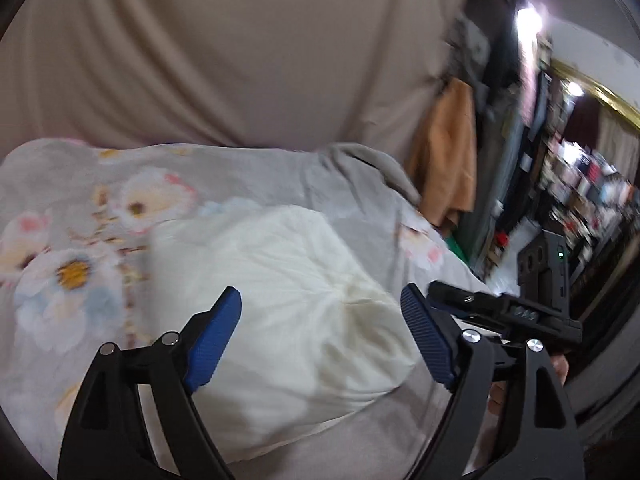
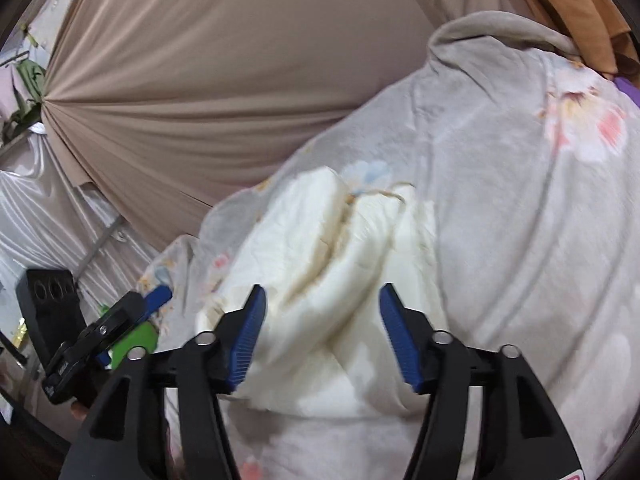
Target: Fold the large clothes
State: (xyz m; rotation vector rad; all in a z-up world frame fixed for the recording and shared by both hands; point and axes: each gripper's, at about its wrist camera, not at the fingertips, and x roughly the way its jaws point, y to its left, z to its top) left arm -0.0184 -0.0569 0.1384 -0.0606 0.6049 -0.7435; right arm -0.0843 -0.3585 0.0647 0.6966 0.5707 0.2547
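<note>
A cream-white garment lies bunched and creased on a grey floral bedcover. My left gripper is open and empty, its blue pads apart just above the garment's near part. In the right wrist view the same garment lies in folds with yellowish creases. My right gripper is open and empty, its pads either side of the garment's near edge. The right gripper also shows in the left wrist view; the left gripper shows in the right wrist view.
A taupe curtain hangs behind the bed. An orange cloth hangs at the right, with cluttered shelves beyond. A green object and a black device lie at the left of the bed.
</note>
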